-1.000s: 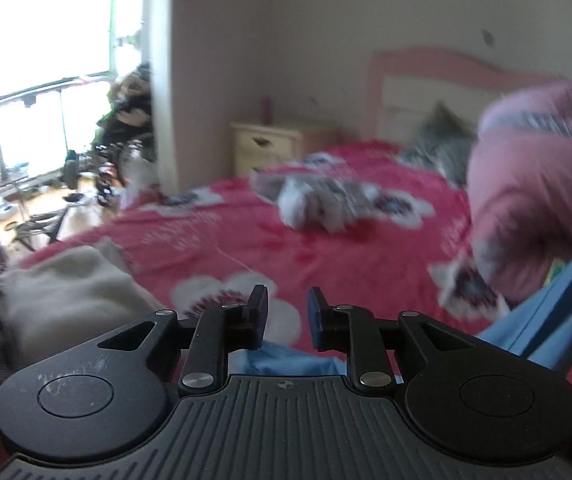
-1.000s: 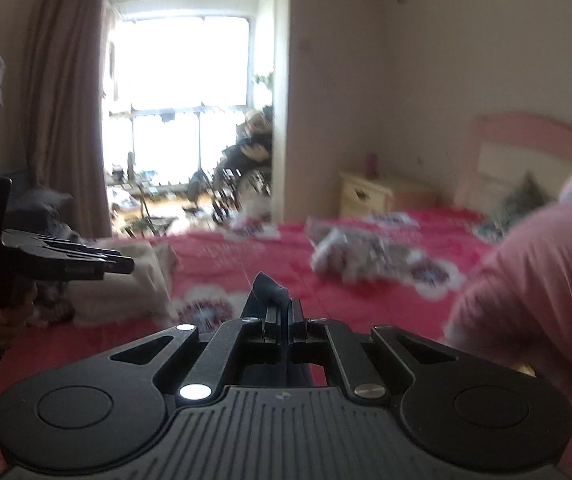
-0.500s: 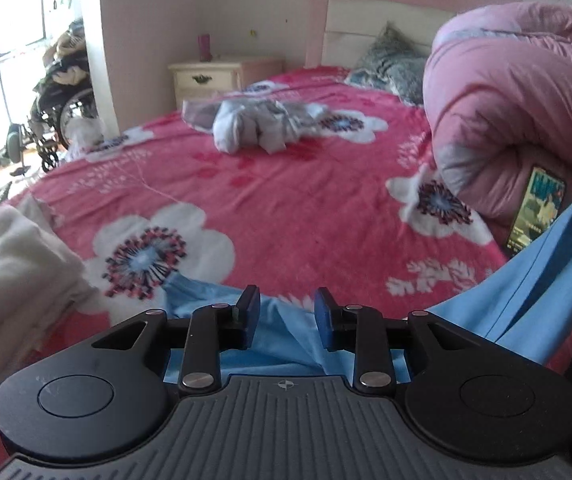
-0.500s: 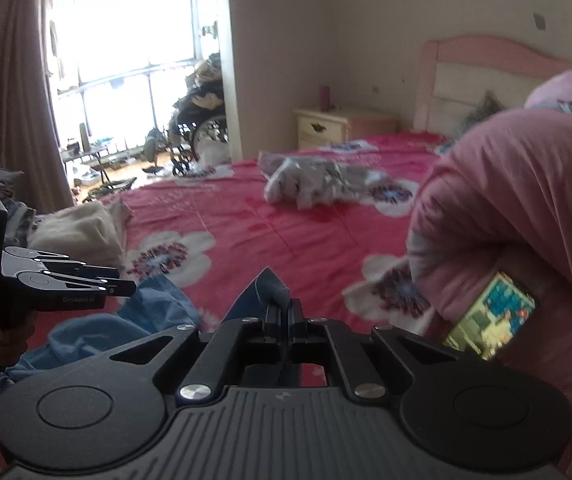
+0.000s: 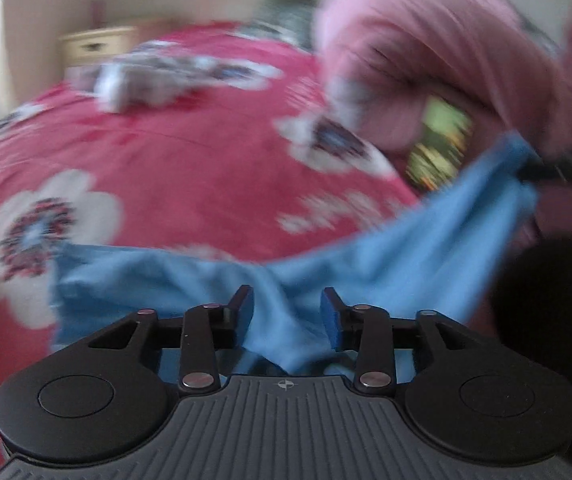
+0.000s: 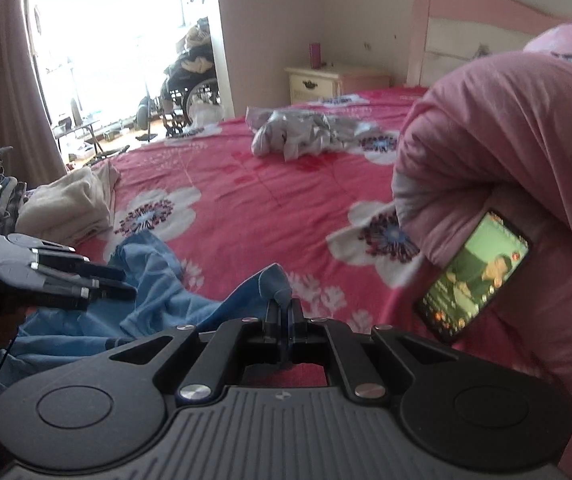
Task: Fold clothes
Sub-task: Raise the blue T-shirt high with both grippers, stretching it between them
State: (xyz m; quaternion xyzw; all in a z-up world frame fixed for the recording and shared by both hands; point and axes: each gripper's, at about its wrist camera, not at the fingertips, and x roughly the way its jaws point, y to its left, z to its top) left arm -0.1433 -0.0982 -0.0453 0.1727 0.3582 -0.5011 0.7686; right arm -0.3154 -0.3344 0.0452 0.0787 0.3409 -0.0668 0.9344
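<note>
We have lowered the blue garment (image 6: 153,300) onto the bed (image 6: 269,200), near the phone (image 6: 474,276). Our left gripper (image 5: 288,312) is opening around a fold; our right gripper (image 6: 281,312) still pinches 1 corner.

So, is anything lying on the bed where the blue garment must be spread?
Nothing visible is. The red sheet beyond the blue garment is bare. The grey clothes, cream pile and phone lie off to the sides.
</note>
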